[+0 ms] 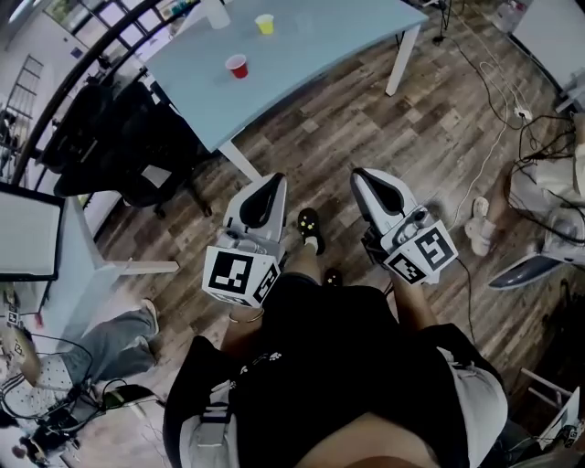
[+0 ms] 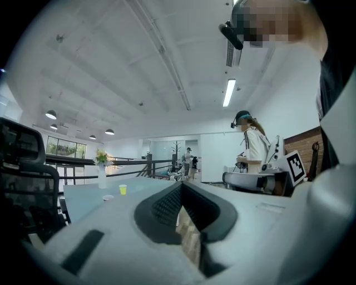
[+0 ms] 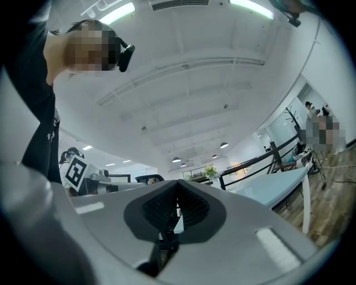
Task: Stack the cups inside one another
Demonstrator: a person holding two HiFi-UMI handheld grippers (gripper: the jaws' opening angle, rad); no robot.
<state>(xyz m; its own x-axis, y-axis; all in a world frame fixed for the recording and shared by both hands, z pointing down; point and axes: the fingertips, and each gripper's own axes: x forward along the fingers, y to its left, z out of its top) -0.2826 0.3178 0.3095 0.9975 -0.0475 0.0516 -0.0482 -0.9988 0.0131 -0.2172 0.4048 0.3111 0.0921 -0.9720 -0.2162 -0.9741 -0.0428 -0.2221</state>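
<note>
I see both cups upright and apart on the table point(image 1: 320, 64): the red cup point(image 1: 237, 66) nearer my edge, the yellow cup point(image 1: 265, 24) towards the far edge. My left gripper point(image 1: 273, 181) and right gripper point(image 1: 362, 175) are clenched, empty.

Head view, 12 o'clock: white vessel point(image 1: 217, 13) clipped by top edge, table point(image 1: 320, 64) far side out of frame; left gripper view, 9 o'clock: pale object point(image 2: 108, 197) beside yellow cup point(image 2: 122, 190) too small to identify.

Red cup point(image 1: 237, 66) and yellow cup point(image 1: 265, 24), both upright, standing apart, unstacked, on pale blue table point(image 1: 320, 64)
</note>
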